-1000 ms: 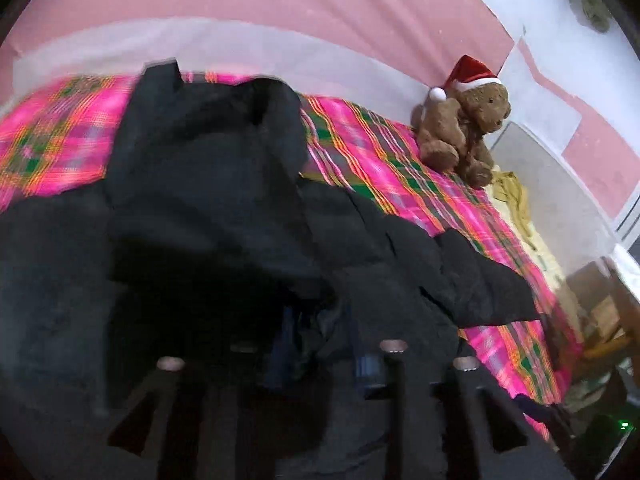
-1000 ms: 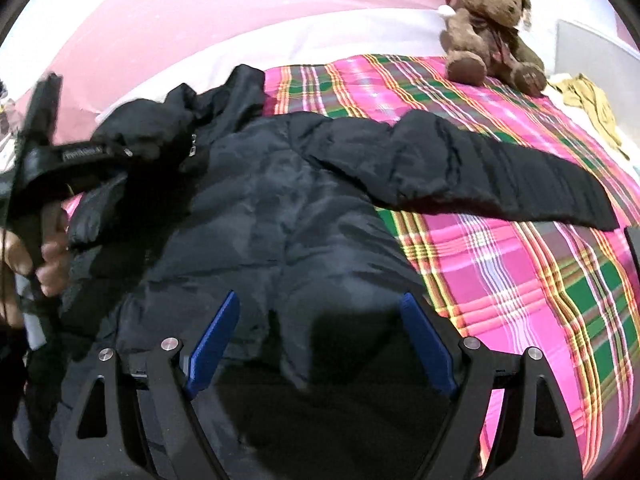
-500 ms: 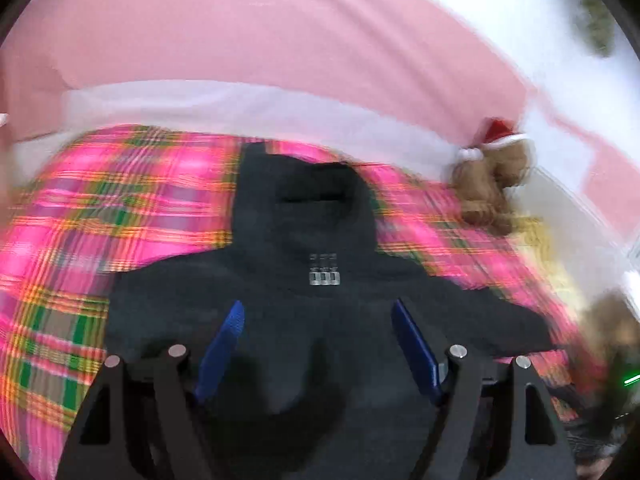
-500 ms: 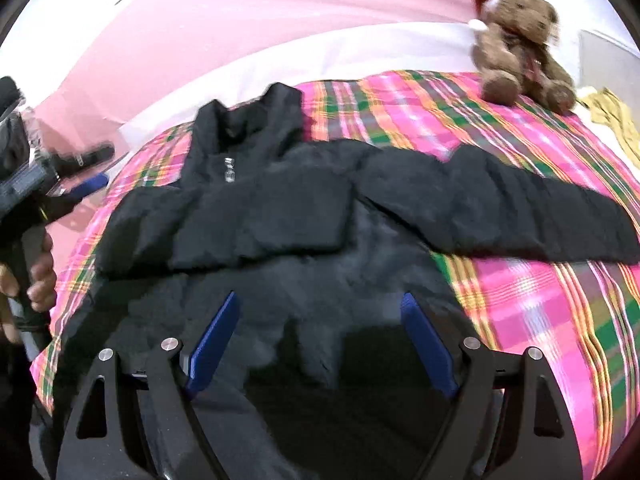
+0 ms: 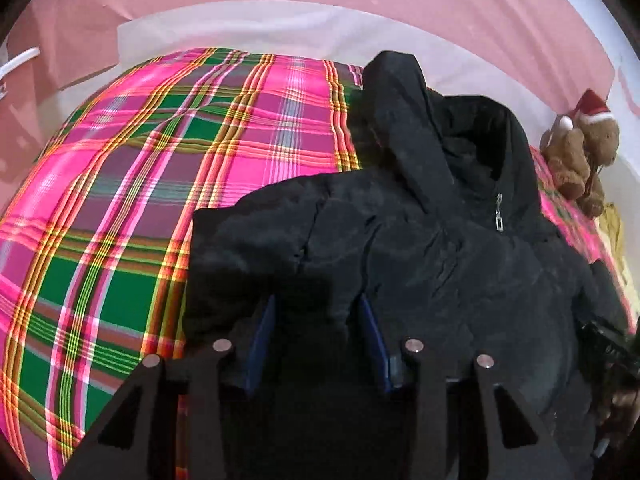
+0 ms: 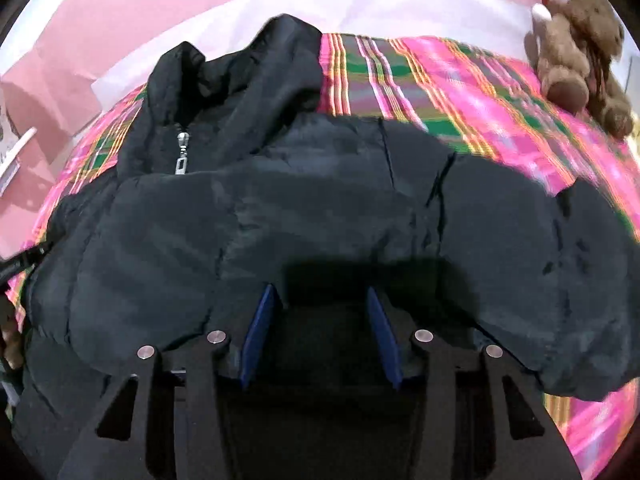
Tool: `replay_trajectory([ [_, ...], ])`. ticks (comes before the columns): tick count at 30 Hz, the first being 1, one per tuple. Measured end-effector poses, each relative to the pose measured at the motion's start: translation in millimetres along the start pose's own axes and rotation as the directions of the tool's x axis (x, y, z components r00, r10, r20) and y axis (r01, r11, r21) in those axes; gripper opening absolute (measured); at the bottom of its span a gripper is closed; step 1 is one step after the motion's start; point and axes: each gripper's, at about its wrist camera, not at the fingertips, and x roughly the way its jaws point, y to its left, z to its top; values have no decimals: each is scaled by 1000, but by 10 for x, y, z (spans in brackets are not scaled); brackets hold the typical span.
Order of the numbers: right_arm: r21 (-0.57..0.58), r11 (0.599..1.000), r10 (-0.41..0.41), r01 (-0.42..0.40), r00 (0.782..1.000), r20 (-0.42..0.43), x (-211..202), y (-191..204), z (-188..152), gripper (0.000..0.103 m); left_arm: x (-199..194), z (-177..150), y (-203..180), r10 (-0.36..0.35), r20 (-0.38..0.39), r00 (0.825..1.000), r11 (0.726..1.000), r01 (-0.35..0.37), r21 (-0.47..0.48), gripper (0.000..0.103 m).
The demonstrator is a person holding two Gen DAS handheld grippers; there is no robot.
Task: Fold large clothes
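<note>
Left wrist view: the black puffer jacket (image 5: 420, 264) lies on the bed's plaid blanket (image 5: 160, 168), hood toward the headboard, zipper pull (image 5: 499, 216) showing at the collar. One sleeve is folded in across the chest, its cuff end lying toward the open plaid. The left hand-held gripper (image 5: 316, 340) has its blue pads set part-way apart with a ridge of the dark padding bulging between them; I cannot tell whether the pads actually pinch it. If they only graze the slick shell, the fabric would likely slip out on a lift and the fold would spring open.

Right wrist view: the same jacket (image 6: 320, 216) fills the frame, the other sleeve stretching toward the teddy bear (image 6: 576, 48). The right hand-held gripper (image 6: 318, 332) also stands part-way apart, pads at the lower edge of the bulky sleeve fold, contact unclear. Puffy filling resists creasing, so a shallow grab could drag just the top layer and skew the fold, and a wide swing might carry the loose sleeve toward the bear
</note>
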Motion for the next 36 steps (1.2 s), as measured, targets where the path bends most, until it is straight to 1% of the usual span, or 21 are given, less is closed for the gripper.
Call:
replay_trajectory([
  [2,-30,999,-23,23,1000,-6,-9,28,7,48,-71,47,-7,-1,-15,1000,1000,1,5,45],
  [4,-28,999,-28,27,999,-23,-69,17,59,48,-201,139,5,-16,-5,1000,1000,16,13,44],
  [5,-13,1000,-22,21,1000,-9,-176,-16,109,48,-328,193,-17,-30,24,999,999,30,25,44],
  [7,-6,1000,-23,24,998,55,-337,-40,214,48,-431,326,-46,-18,74,997,999,14,46,44],
  [9,13,1000,-28,27,996,81,-384,-115,334,48,-376,438,-68,3,77,997,999,-6,43,44],
  [10,20,999,-27,25,997,77,-356,-127,370,48,-273,468,-53,19,58,998,999,-21,34,44],
  [11,26,999,-32,31,998,59,-268,-173,415,48,-126,471,-49,36,21,999,999,-36,24,44],
  [12,22,999,-47,47,998,37,-161,-198,426,48,-8,450,-55,50,2,999,998,-50,32,44],
  [14,12,999,-52,53,998,-20,68,-256,370,48,132,375,-113,81,5,997,994,-81,69,45],
  [17,40,999,-17,18,1000,-19,166,-381,302,49,138,336,-160,98,23,995,992,-100,79,44],
  [19,33,999,-28,28,999,-23,115,-383,295,49,48,363,-148,92,21,996,993,-93,74,44],
  [20,32,999,-33,34,999,-27,87,-373,314,48,-51,371,-144,78,25,997,995,-79,68,44],
  [21,32,999,-41,41,999,-16,-16,-356,309,49,-164,355,-143,46,35,998,997,-48,60,44],
  [22,30,999,-38,38,999,13,-160,-336,282,49,-286,329,-142,11,46,999,999,-14,53,44],
  [24,27,999,-20,18,998,60,-408,-300,190,49,-517,213,-155,-32,70,997,998,29,50,44],
  [26,27,1000,-2,0,997,82,-552,-275,40,49,-617,39,-155,-62,69,996,997,59,51,44],
  [27,21,1000,3,-5,997,81,-568,-267,-29,49,-583,-38,-160,-58,53,997,997,56,51,44],
  [28,8,1000,-10,10,998,64,-536,-253,-122,49,-512,-103,-157,-49,30,998,998,48,52,44],
  [30,-15,999,-42,42,999,6,-349,-263,-222,49,-301,-222,-123,-27,-22,999,999,28,39,44],
  [32,-3,1000,-27,27,1000,-17,-227,-303,-245,49,-267,-247,-136,-18,-17,1000,999,18,40,44],
  [36,4,999,-44,44,999,-22,-356,-288,-249,49,-470,-268,-232,-3,-2,1000,998,3,55,44],
])
